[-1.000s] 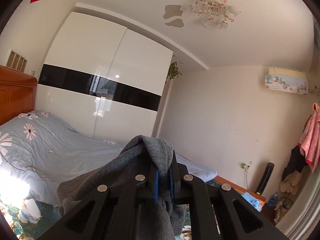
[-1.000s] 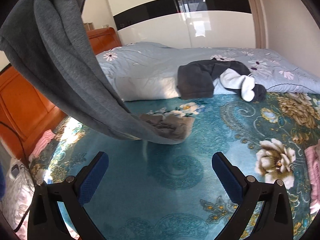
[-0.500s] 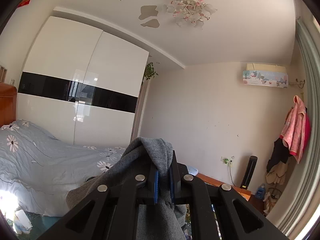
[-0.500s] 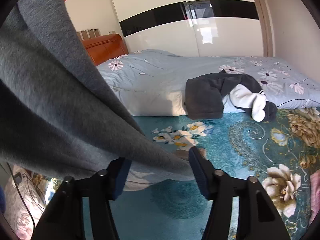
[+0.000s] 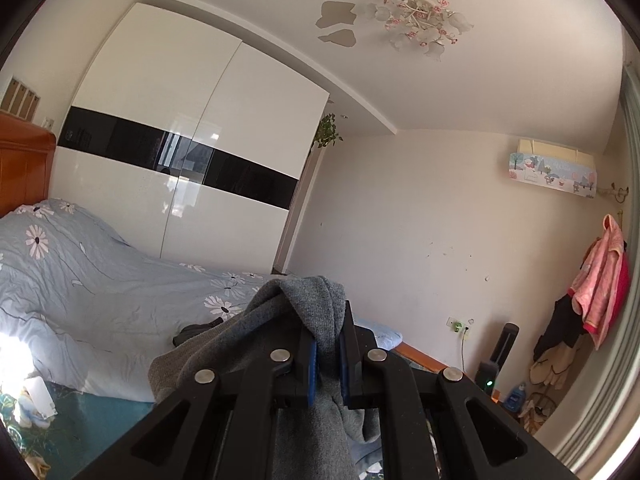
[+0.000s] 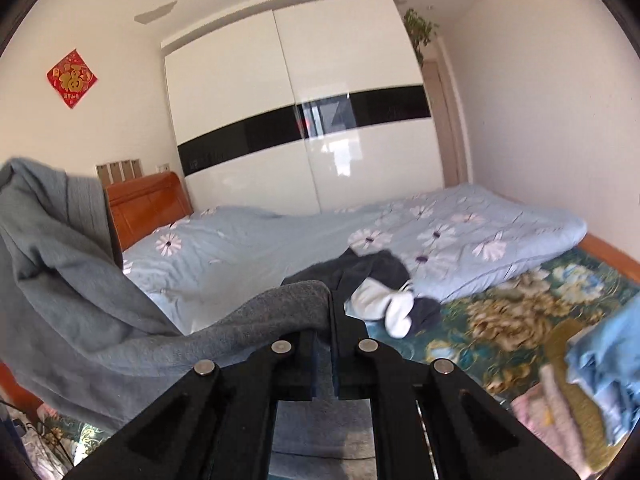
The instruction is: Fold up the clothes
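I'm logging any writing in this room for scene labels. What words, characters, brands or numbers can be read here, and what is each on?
"福", in gold on the red diamond paper decoration on the wall left of the wardrobe.
Smaller gold characters around it on that decoration: too small to read.
Blue bottle on the floor by the far wall: label too small to read.
Air conditioner cover: pictures only, no legible words.

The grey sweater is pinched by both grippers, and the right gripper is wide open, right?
Not quite. The grey sweater is pinched by both grippers, but the right gripper is shut on it, not wide open; the right wrist view shows its fingers closed on the cloth. The left gripper is shut on it too.
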